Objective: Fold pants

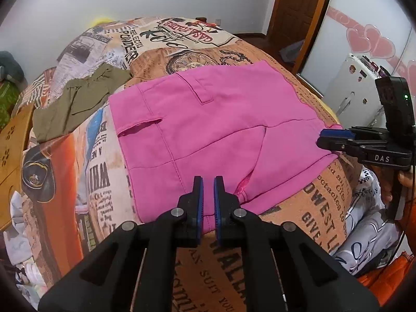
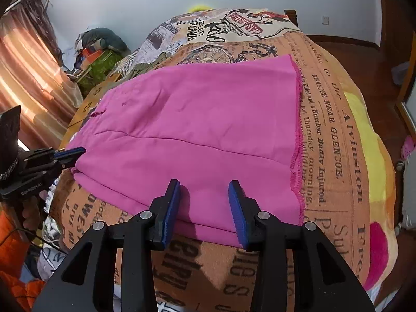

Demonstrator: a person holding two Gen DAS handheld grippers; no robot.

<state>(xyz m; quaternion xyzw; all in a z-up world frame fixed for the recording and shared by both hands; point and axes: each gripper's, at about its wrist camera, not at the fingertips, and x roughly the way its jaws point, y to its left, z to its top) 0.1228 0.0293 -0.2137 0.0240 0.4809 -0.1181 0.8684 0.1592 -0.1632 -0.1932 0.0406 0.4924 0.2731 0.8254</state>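
Observation:
Pink pants lie folded flat on the printed bedspread; they also show in the right wrist view, with the hem edge at the right. My left gripper hovers over the near edge of the pants, jaws nearly closed with a narrow gap and nothing between them. My right gripper is open above the near folded edge, empty. The right gripper also shows in the left wrist view beside the pants' right edge. The left gripper shows in the right wrist view at the pants' left edge.
An olive green garment lies on the bed to the left of the pants. A wooden stool stands at the left. Clutter and curtains sit at the far left. A white appliance and a door are at the right.

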